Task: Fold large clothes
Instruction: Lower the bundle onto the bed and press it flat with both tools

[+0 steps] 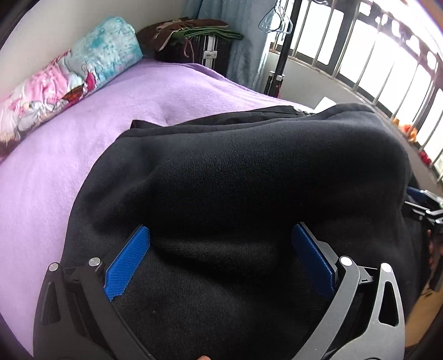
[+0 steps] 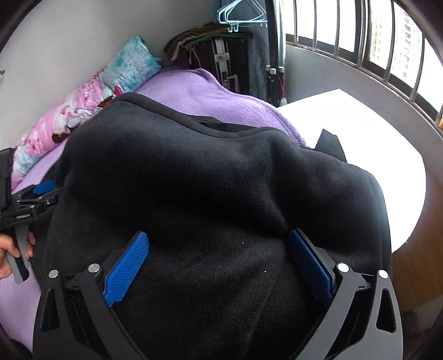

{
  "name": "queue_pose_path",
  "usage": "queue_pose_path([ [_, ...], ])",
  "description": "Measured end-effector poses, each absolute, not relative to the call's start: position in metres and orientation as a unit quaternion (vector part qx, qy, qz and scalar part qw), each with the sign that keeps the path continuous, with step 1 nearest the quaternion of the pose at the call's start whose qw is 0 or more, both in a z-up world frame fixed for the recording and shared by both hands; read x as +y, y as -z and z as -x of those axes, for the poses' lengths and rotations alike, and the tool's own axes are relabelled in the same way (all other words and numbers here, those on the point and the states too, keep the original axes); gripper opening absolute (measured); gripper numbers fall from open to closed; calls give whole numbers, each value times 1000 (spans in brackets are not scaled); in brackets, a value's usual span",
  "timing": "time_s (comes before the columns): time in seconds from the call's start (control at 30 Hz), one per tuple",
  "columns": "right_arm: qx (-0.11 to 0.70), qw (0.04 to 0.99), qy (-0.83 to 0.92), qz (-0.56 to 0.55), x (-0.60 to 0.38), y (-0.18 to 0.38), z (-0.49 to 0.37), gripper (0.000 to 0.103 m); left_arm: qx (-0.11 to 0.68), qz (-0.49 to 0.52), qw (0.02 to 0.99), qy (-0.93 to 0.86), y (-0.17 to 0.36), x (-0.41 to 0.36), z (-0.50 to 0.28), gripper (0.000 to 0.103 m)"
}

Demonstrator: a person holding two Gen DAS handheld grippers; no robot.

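Observation:
A large black fleece garment (image 1: 249,171) lies bunched on the purple bed cover (image 1: 83,133). My left gripper (image 1: 221,238) is open, its blue pads (image 1: 127,260) spread wide with a fold of fleece lying between them. The same garment fills the right wrist view (image 2: 210,171). My right gripper (image 2: 218,243) is also open, its blue pads (image 2: 126,268) apart with the fleece between them. The left gripper (image 2: 30,202) shows at the left edge of the right wrist view, beside the garment. The right gripper's frame (image 1: 426,210) shows at the right edge of the left wrist view.
A pink and turquoise rolled quilt (image 1: 69,77) lies along the wall. A dark rack with folded cloths (image 1: 193,38) stands behind the bed. Hangers (image 2: 243,13) hang by the barred window (image 1: 373,55). A white surface (image 2: 360,138) lies right of the bed.

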State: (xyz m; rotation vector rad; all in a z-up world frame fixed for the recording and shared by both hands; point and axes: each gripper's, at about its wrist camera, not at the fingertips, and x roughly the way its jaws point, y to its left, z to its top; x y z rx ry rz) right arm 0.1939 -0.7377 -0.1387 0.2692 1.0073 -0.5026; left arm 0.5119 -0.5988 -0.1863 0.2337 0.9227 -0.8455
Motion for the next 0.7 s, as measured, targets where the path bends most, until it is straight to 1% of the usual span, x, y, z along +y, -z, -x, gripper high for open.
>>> queue_pose_path([
  [0.1, 482, 831, 248, -127, -745, 154, -200, 98, 431, -106, 810, 384, 203, -606, -516, 99],
  [0.2, 491, 827, 244, -126, -746, 148, -203, 98, 431, -111, 813, 376, 199, -607, -515, 98],
  [0.3, 488, 835, 227, -116, -735, 114, -203, 98, 447, -117, 804, 375, 170, -601, -515, 97],
  [0.4, 425, 870, 225, -106, -717, 62, -204, 98, 411, -109, 811, 403, 131, -597, -506, 97],
  [0.47, 410, 874, 236, -109, -710, 50, -218, 98, 396, -103, 814, 413, 118, -606, -500, 97],
  [0.57, 432, 854, 267, -111, -708, 63, -253, 98, 402, -98, 813, 409, 124, -634, -500, 97],
  [0.63, 453, 837, 285, -112, -716, 92, -269, 97, 421, -95, 810, 397, 143, -649, -507, 98],
  [0.7, 440, 840, 288, -133, -729, 124, -268, 97, 431, -79, 803, 404, 169, -655, -514, 98],
])
